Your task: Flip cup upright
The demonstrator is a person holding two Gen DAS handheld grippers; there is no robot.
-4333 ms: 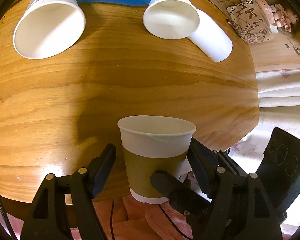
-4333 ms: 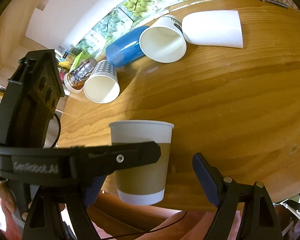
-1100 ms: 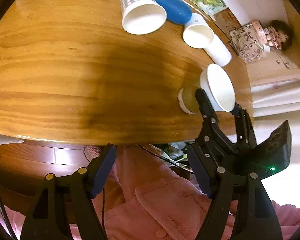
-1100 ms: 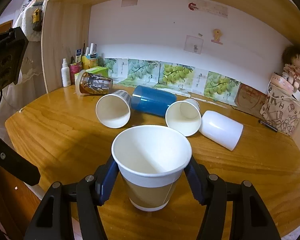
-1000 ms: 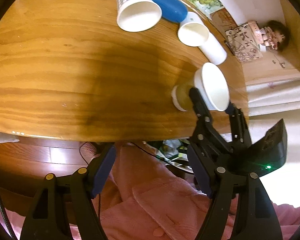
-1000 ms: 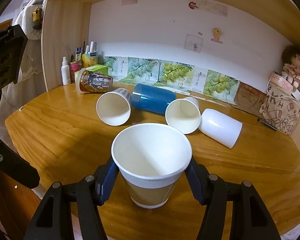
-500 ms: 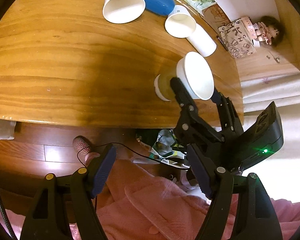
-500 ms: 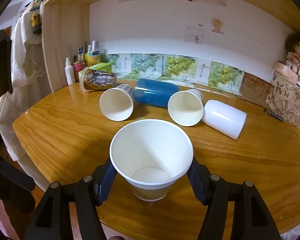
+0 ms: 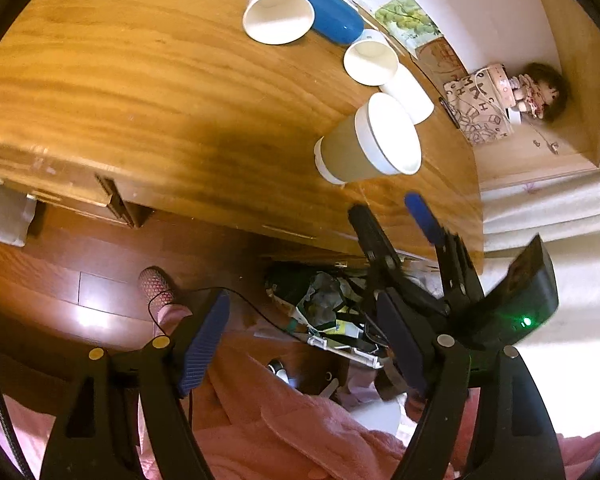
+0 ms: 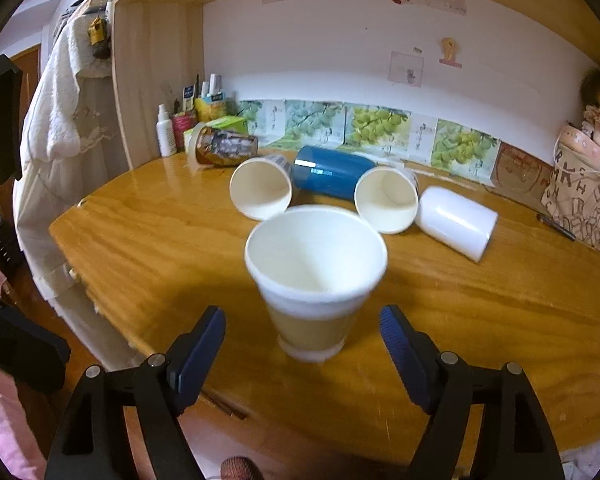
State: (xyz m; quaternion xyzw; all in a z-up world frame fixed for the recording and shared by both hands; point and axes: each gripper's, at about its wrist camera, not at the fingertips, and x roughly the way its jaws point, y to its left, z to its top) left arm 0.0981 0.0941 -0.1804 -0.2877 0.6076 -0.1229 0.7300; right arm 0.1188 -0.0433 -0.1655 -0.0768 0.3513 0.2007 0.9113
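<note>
Cup: the brown-banded paper cup [image 10: 315,280] stands upright on the desk [image 10: 480,312] near its front edge, mouth up, nothing touching it.
Right gripper: the right gripper [image 10: 302,344] is level and low, pointing across the desk at the cup; jaws spread wide, one blue-padded finger [image 10: 202,340] on each side of the cup's base, both clear of it, holding nothing.
Left gripper: the left gripper [image 9: 312,344] is off the desk's front edge, tilted down over the floor and pink fabric [image 9: 284,440]; jaws wide apart, nothing between them.
Seen from the left: the cup [image 9: 366,140] sits beyond the right gripper's [image 9: 392,220] tips, apart from them.
Behind the cup: a checked cup [image 10: 262,192], a blue tumbler [image 10: 332,178], a white paper cup [image 10: 386,200] and a white tumbler [image 10: 456,222] lie on their sides in a row.
</note>
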